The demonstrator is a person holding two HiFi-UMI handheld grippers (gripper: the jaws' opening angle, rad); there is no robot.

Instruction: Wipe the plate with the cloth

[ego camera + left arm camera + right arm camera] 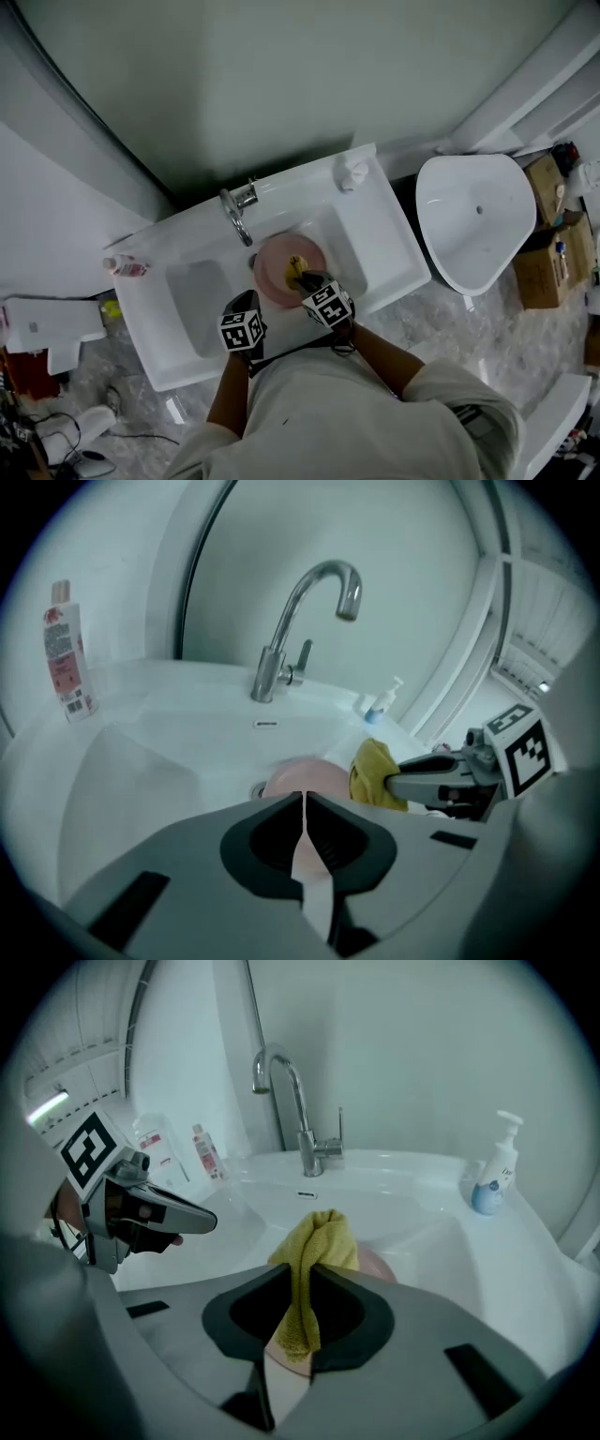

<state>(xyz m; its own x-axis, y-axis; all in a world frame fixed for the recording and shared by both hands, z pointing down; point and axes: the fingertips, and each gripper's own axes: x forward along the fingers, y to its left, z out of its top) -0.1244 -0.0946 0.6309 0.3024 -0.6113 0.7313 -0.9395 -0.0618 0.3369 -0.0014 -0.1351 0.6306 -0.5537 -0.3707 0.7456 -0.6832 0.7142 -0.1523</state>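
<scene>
My right gripper (pixel 302 1283) has the cloth (pixel 316 1239) clamped in its fingers (pixel 361 1316), just over the plate (pixel 279 270) in the sink (pixel 380 234). The left gripper (pixel 304 803) is pinched closed and looks empty, so a hard wipe might skid the plate.

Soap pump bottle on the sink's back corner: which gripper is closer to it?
Right. The right gripper, holding the yellow cloth over the pink plate, is in front of the soap pump bottle; the left gripper, on the plate's rim, is farther left.
</scene>
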